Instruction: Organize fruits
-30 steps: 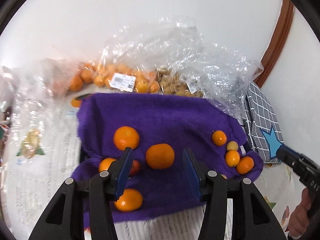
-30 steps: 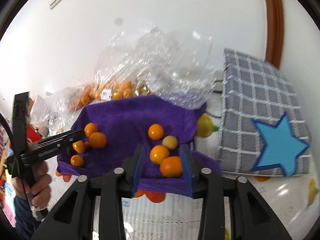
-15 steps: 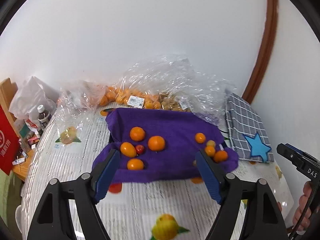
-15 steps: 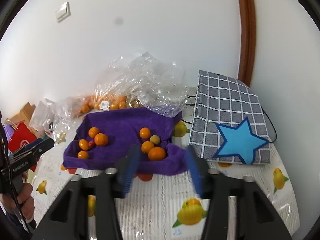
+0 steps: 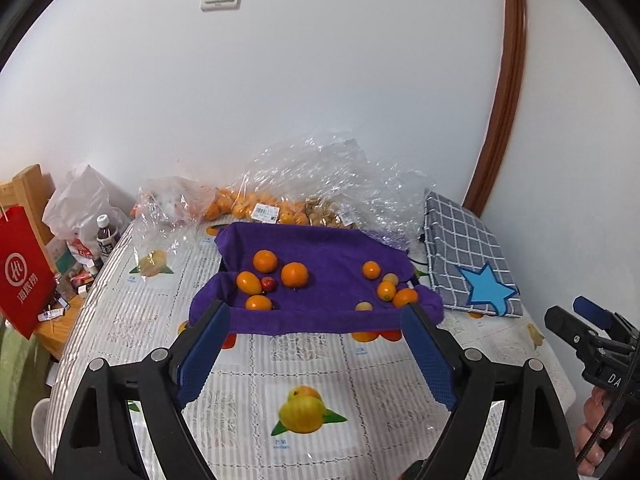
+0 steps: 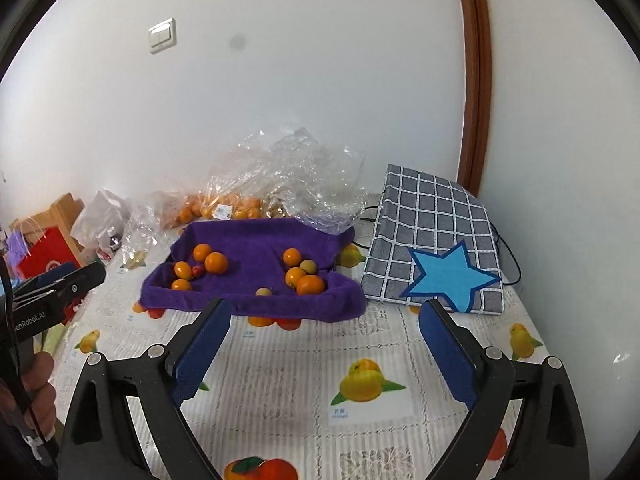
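Observation:
A purple towel (image 5: 332, 248) lines a tray on the table and shows in the right wrist view too (image 6: 256, 244). On its left lie several oranges (image 5: 295, 275) and a small red fruit (image 5: 268, 284). On its right lie several small oranges (image 5: 405, 297) and pale yellow fruits (image 5: 389, 279). My left gripper (image 5: 316, 320) is wide open and empty, held back above the table before the towel. My right gripper (image 6: 324, 316) is also wide open and empty, before the towel's right half.
Clear plastic bags (image 5: 320, 184) with more oranges lie behind the towel. A grey checked bag with a blue star (image 6: 436, 248) lies to the right. A red paper bag (image 5: 24, 272), a bottle (image 5: 107, 236) and clutter stand at the left table edge. The wall is close behind.
Both grippers have pulled back and up, away from the towel, and both have opened wider. The fruits on the towel stay where they were.

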Demonstrator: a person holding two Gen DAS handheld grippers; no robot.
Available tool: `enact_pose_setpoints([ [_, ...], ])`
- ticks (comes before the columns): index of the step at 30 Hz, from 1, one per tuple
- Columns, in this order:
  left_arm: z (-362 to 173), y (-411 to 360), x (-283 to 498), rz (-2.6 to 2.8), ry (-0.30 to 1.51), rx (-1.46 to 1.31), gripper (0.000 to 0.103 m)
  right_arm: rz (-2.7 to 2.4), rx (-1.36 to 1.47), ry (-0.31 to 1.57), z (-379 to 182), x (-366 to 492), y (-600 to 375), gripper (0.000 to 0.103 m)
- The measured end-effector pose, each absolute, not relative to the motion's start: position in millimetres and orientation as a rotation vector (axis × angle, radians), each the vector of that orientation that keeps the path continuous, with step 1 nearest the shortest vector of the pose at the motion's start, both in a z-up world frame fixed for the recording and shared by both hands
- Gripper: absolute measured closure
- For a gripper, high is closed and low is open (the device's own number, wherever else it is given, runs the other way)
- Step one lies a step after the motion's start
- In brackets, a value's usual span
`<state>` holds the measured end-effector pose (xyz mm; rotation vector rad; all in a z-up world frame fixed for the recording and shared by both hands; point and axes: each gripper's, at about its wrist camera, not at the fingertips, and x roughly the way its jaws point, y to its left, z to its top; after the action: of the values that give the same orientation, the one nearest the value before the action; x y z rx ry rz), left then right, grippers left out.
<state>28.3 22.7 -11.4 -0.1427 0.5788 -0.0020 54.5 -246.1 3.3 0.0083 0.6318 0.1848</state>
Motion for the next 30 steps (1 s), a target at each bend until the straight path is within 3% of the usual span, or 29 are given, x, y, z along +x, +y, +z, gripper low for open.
enact_pose_setpoints([
  [30, -8, 16, 11, 0.043, 0.552, -0.107, 0.015, 0.149, 0.002, 0.616, 5, 22, -254, 0.008],
])
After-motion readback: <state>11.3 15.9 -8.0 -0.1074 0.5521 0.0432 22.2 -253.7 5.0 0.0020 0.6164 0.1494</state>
